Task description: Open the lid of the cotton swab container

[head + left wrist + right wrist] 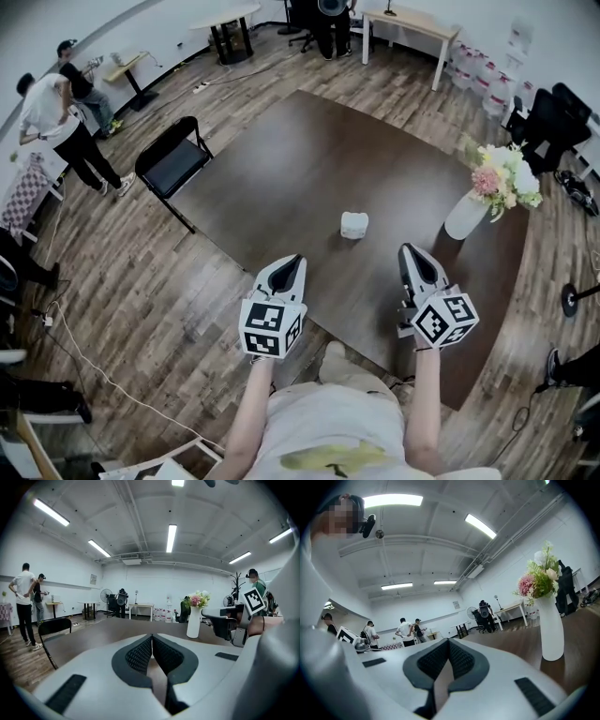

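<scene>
Sitting on the dark bench (309,159), the cotton swab container (354,225) lies ahead, between left tool (292,260) and right tool (411,249), apart from both. Right looks marginally nearer. Both tools pressed together, pinching nothing.

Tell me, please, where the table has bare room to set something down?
Nearly the whole dark table is bare: the wide stretch between the black chair and the white container, and the strip between that container, the left gripper and the right gripper. Only the right edge is crowded, where the flower vase stands.
</scene>
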The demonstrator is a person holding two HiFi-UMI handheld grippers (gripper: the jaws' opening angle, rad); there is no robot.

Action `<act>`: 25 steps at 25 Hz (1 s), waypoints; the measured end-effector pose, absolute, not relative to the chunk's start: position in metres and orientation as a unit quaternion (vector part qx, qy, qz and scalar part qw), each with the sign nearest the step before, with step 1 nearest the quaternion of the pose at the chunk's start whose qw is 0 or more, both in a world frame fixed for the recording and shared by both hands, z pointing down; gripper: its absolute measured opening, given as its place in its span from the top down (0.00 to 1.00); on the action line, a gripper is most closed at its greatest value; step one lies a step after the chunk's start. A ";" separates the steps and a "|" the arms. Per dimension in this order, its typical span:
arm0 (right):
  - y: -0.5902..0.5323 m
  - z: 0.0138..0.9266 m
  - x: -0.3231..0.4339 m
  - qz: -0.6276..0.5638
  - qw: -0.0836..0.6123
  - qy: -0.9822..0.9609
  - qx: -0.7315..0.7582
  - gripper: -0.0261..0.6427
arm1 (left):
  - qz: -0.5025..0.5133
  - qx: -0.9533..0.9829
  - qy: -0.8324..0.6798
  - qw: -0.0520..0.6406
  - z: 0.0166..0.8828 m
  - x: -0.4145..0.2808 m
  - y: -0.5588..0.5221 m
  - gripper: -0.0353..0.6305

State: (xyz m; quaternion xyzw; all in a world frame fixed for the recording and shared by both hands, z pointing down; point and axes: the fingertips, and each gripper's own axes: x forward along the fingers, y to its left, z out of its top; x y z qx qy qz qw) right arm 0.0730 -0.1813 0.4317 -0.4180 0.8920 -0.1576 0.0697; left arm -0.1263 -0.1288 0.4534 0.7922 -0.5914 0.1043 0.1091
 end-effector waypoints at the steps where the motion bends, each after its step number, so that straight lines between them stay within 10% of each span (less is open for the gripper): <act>1: -0.189 0.436 0.073 -0.161 0.066 0.891 -0.420 0.93 | 0.106 0.793 -0.589 0.112 0.457 -0.125 -0.136 0.91; 25: -0.267 0.539 0.064 -0.258 0.003 0.869 -0.423 0.93 | 0.237 0.871 -0.405 0.146 0.599 -0.065 -0.260 0.81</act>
